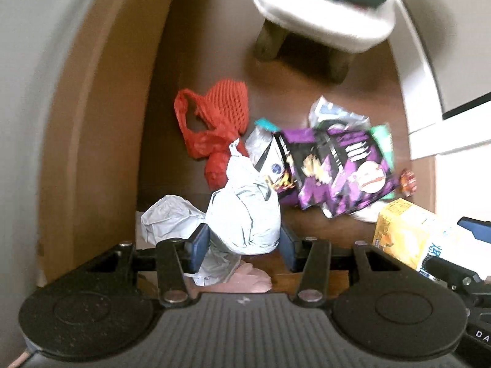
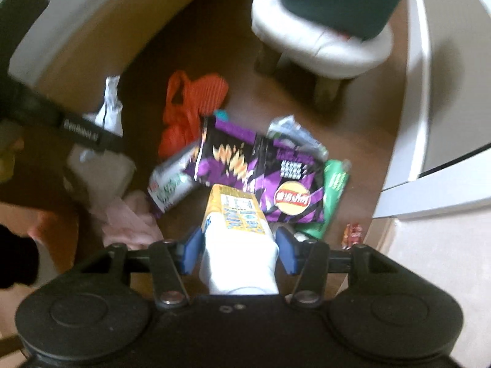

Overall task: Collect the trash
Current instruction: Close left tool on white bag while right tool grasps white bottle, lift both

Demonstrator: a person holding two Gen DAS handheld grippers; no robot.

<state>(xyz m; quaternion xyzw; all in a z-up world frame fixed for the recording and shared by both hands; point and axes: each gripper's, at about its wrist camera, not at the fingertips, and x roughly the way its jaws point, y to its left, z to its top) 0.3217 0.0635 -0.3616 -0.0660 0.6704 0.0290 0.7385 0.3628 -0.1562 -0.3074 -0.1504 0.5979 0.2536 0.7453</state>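
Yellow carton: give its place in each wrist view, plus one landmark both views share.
Left wrist view: the yellow carton sits at the lower right edge, below the purple chip bag, beside the right tool's dark parts.
Right wrist view: the yellow carton is at bottom centre, clamped between the right tool and its blue pads.
Shared landmark: the white stool at the top, past the purple chip bag.

The left tool point(image 1: 242, 242) pinches a crumpled grey bag point(image 1: 245, 208); beyond the bag lies a purple chip packet point(image 1: 337, 165); left of it, red netting point(image 1: 224, 110) on the floor point(image 1: 214, 46).
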